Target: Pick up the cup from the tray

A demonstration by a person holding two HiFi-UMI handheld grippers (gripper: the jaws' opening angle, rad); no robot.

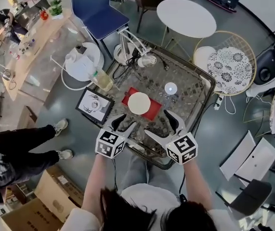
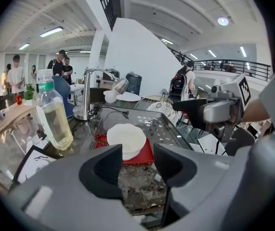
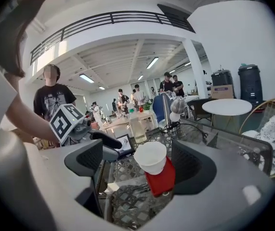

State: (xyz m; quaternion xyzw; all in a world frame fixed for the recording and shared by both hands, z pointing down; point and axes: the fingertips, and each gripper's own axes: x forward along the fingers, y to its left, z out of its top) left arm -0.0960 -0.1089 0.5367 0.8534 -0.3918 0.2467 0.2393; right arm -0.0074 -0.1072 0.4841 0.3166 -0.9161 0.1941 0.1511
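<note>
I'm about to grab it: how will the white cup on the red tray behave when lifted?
The cup looks small and plain, so probably light. It tapers to a narrower base on the tray, so a sideways nudge might tip it.

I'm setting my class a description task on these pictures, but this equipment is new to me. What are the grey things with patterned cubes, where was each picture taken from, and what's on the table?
No robot: a person holds a left gripper and a right gripper, one per hand; the marker cubes are part of them. The downward picture comes from a camera on the person's head. The other two come from cameras riding on each gripper, looking along its jaws. On the glass table a white cup stands on a square red tray, with a clear plastic bottle of yellowish liquid off to its left. Both pairs of jaws are apart and hold nothing; the cup is untouched.
</note>
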